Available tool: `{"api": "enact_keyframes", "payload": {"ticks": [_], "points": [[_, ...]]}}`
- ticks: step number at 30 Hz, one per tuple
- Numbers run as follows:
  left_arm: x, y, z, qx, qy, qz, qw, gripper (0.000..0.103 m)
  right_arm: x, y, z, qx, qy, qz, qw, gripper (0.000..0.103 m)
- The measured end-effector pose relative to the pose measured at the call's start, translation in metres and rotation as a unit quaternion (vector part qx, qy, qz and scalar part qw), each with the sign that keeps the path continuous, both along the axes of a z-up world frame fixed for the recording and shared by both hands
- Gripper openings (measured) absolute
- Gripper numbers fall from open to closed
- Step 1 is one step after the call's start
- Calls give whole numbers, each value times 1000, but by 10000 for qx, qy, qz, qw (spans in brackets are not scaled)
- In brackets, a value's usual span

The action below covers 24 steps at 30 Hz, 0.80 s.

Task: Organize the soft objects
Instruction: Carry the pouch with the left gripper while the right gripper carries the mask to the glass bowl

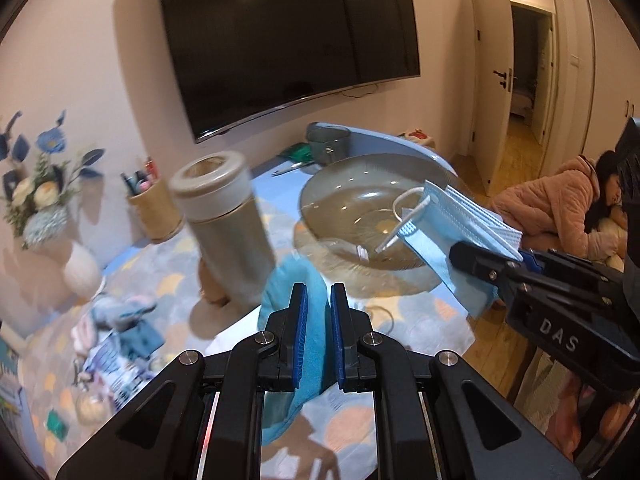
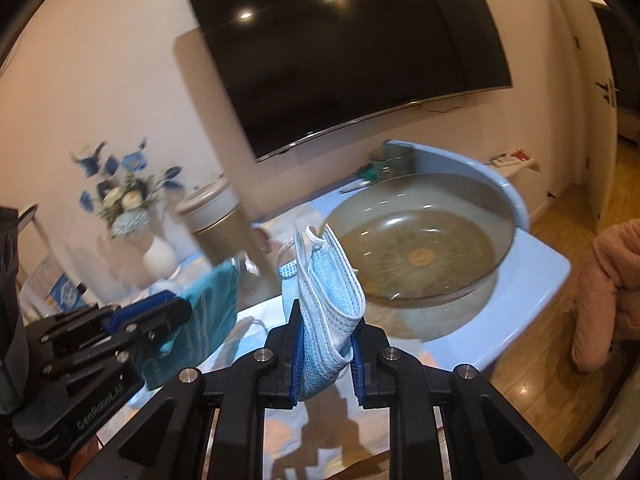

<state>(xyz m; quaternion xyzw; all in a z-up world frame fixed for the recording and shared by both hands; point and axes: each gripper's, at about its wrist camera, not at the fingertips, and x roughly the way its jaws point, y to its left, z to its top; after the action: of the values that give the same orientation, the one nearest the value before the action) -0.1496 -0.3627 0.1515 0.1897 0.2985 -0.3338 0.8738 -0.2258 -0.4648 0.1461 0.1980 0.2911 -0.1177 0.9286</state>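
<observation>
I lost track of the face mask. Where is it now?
The mask is clamped in the right gripper, held in the air in front of the glass bowl, right of the left gripper's teal cloth.

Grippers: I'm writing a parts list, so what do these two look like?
Both the left gripper and right gripper are matte black linkages with silver pivot bolts and ribbed blue pads. White lettering marks their housings: "DAS" on the right one, "GenRobot.AI" on the left one.

Reads "DAS" in raised letters on body of right gripper (image 1: 486, 266). "GenRobot.AI" in pale print on black body of left gripper (image 2: 182, 314). Other print too blurred.
</observation>
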Motion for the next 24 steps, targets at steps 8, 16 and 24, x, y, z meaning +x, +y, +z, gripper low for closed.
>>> {"api": "enact_keyframes", "payload": {"ticks": [8, 16, 24], "points": [[12, -46, -7, -40, 145, -278, 9995, 9, 24, -45, 0, 25, 164, -374, 9992, 18], [26, -57, -22, 42, 277, -274, 9992, 9, 42, -75, -19, 190, 406, -590, 9972, 18], [34, -58, -29, 64, 391, -243, 9989, 9, 51, -77, -32, 221, 588, -546, 9965, 18]]}}
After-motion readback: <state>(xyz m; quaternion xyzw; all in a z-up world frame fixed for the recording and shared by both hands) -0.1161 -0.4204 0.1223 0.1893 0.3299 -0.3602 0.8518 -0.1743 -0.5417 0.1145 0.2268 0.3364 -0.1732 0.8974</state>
